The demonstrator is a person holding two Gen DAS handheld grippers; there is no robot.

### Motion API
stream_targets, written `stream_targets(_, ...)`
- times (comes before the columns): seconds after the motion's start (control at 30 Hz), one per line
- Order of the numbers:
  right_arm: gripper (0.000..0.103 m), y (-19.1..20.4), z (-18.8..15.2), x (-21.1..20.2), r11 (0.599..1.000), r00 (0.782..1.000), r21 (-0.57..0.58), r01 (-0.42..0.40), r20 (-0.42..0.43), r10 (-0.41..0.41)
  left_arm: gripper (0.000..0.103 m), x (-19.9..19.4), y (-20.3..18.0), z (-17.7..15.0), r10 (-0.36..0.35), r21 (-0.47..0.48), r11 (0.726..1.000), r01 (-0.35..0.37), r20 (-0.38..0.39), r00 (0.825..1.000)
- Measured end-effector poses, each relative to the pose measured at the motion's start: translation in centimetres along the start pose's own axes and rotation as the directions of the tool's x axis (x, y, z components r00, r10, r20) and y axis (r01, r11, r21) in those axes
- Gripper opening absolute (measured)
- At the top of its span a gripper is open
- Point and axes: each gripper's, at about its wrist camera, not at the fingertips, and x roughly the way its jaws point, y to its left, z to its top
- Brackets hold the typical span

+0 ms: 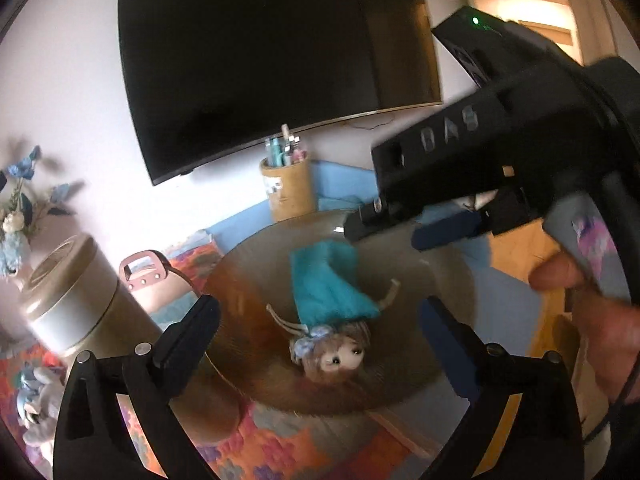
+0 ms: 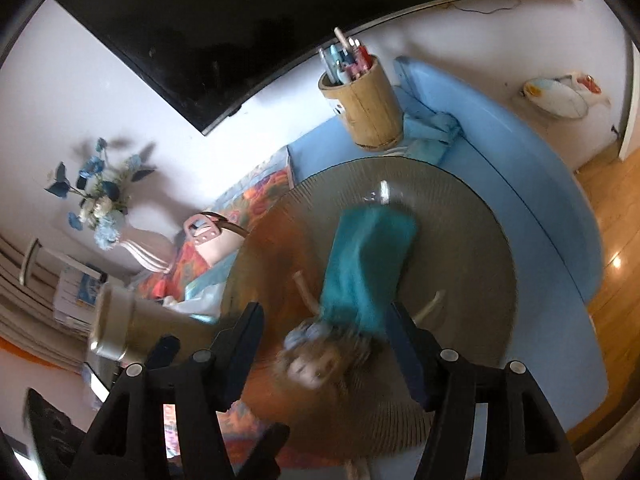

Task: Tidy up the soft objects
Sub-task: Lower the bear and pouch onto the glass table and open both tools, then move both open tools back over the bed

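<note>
From the left wrist camera, the soft rag doll in a teal cloth dress with brown yarn hair (image 1: pixel 334 312) lies flat on the round ribbed glass tabletop (image 1: pixel 444 280), head toward the near edge, dress hem toward the far edge where a bamboo pen holder (image 1: pixel 288 188) stands. The left gripper (image 1: pixel 320 332) has its jaws spread wide, one on each side of the doll's head and neither pressing it. The right gripper (image 1: pixel 380 232) hangs over the hem end, jaws parted, with nothing in them that I can make out. A beige lidded canister (image 1: pixel 76 300) stands off the left edge.

From the right wrist camera, blurred, the doll (image 2: pixel 352 292) lies near the tabletop (image 2: pixel 472 248) centre, and the right gripper (image 2: pixel 324 340) straddles its head and shoulders with jaws apart, gripping nothing.

The doll looks freshly laid down or about to be taken. To grip well, I judge closing on the stuffed torso beats the loose hair, coming down squarely so the pads do not scrape the glass.
</note>
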Motion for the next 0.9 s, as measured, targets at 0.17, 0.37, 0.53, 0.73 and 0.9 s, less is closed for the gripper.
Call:
stream_targets(0.17,0.063,1.1,-3.1,-4.8,0.998,0.993,-0.009,-0.065,0.100,0.065,0.099,-4.9,-0.7,-2.0,-0.069,0.056,0.996,0.065,0.072,0.995)
stream_targets(0.37,0.064,6.2,-8.9,-8.6,0.983,0.967,-0.160,-0.093,0.220,0.127,0.100,-11.6,2.3,-4.8,-0.066,0.089,0.995,0.052,0.159,0.985)
stream_targets(0.53,0.090,13.3,-14.3,-8.4,0.925,0.932,-0.355,-0.137,0.271,0.242,0.100,-14.8,10.1,-7.3,0.027,-0.034,0.999,-0.023,0.119,0.993)
stream_targets(0.73,0.090,24.3,-18.0,-4.1,0.808,0.927,-0.556,-0.194,0.166,0.337,0.100,-16.8,21.8,-11.6,0.179,-0.201,0.964,-0.176,-0.002,0.984)
stream_targets(0.9,0.090,32.0,-19.8,4.9,0.779,0.964,-0.604,-0.167,0.066,0.257,0.099,-15.0,30.8,-16.3,0.280,-0.336,0.889,-0.310,-0.137,0.950)
